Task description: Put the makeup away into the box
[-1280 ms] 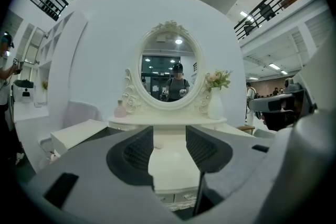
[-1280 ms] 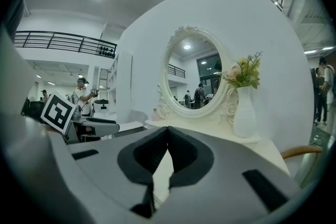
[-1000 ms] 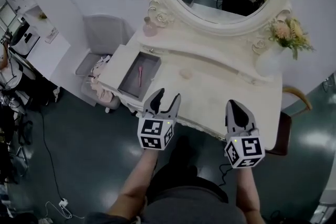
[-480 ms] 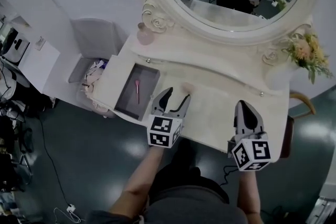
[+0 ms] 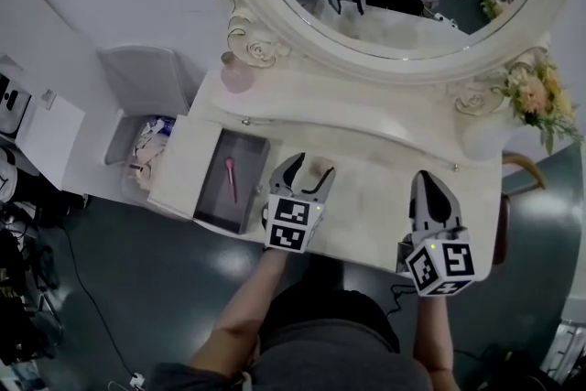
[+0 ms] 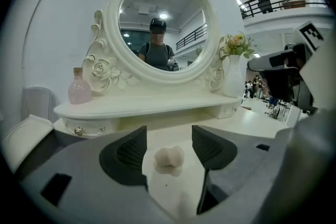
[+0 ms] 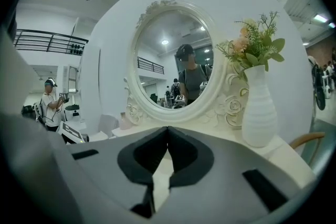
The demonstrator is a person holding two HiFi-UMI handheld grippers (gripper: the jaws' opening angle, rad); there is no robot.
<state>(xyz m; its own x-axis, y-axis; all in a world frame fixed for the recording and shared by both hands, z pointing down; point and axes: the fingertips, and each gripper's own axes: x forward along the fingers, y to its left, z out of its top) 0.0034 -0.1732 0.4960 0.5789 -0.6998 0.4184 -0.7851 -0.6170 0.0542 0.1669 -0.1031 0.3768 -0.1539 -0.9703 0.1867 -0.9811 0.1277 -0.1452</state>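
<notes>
Head view: left gripper (image 5: 309, 169) is at the dressing table's (image 5: 380, 188) front edge, its jaws just been opening wide around the makeup sponge (image 5: 320, 168), and the grey box (image 5: 247, 197) sits at the table's left end. Left gripper view: the sponge lies loose between the pads, touching neither, with bare tabletop ahead. Right gripper view: right gripper (image 7: 167, 134) is pinched together with nothing in it, over the table's front edge.

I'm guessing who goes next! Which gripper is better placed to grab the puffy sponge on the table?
Left. The left gripper has just been opening its jaws, with the sponge between them, untouched. The right gripper is shut, off to the side.
</notes>
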